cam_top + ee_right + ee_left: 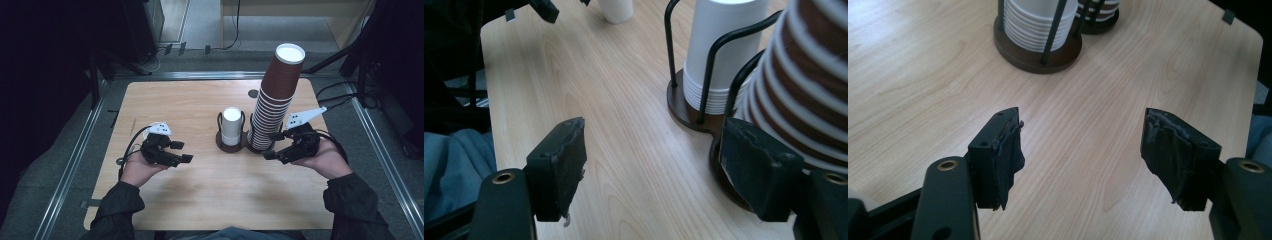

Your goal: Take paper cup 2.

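Note:
A dark wire cup holder [220, 143] stands mid-table. It carries a short stack of white cups [231, 127] and, to the right, a tall leaning stack of brown cups [276, 92]. My left gripper [184, 151] hovers left of the holder, pointing at it. In the left gripper view its jaws [1080, 150] stand apart over bare wood, with the white stack [1038, 25] ahead. My right gripper [271, 146] is open just right of the brown stack's foot. In the right gripper view [651, 160] its right pad [759, 170] is close beside the brown cups [809, 75], and nothing lies between the jaws.
The wooden table [200, 195] has rounded corners and a metal frame around it. In the right gripper view a single white cup [616, 10] stands on the wood beyond the left gripper's jaw tips. Cables trail off the table's far right. Dark equipment lines both sides.

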`<state>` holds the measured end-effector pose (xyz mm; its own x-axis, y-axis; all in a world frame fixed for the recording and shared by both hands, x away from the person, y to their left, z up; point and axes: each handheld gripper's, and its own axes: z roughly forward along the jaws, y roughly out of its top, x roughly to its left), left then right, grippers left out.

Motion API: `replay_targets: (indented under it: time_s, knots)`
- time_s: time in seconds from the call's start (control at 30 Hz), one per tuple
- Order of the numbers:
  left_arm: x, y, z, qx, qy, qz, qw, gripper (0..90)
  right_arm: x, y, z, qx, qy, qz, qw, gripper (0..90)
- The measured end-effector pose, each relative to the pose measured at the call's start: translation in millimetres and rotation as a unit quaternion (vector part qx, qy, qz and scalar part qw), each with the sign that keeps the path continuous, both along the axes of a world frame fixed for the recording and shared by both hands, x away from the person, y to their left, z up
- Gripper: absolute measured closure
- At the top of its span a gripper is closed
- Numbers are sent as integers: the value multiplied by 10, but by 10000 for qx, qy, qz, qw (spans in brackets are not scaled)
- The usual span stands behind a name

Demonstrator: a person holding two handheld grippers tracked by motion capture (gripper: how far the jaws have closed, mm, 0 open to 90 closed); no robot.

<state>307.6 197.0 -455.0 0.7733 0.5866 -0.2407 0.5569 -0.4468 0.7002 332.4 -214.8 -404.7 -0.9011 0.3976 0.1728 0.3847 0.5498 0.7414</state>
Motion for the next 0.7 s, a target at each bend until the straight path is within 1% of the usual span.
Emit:
replay_targets:
  time_s: [0.13, 0.23, 0.33, 0.43, 0.5, 0.57, 0.63, 0.7]
  knots:
    - [-16, -70, -34, 59, -10, -127, 9999, 318, 4, -74, 134, -109, -146, 26, 9998, 285]
    - [-19, -104, -45, 27, 0, -209, 9998, 304, 13, -133, 233, -182, -203, 17, 9996, 285]
    - [-28, -126, -46, 33, 4, -245, 9997, 297, 36, -202, 334, -124, -222, -12, 9997, 285]
    - [-24, -141, -51, 80, 13, -247, 9997, 289, 64, -255, 429, -171, -251, -49, 9995, 285]
    - [-22, -143, -51, 82, 1, -269, 9996, 288, 83, -295, 507, -205, -331, -63, 9992, 285]
    - [-24, -154, -59, 80, 16, -302, 9995, 288, 99, -331, 574, -172, -339, -95, 9992, 285]
    - [-30, -170, -67, 151, -3, -359, 9992, 287, 109, -367, 641, -173, -339, -110, 9992, 285]
    - [-34, -184, -72, 205, -14, -387, 9990, 287, 120, -397, 699, -212, -392, -120, 9989, 285]
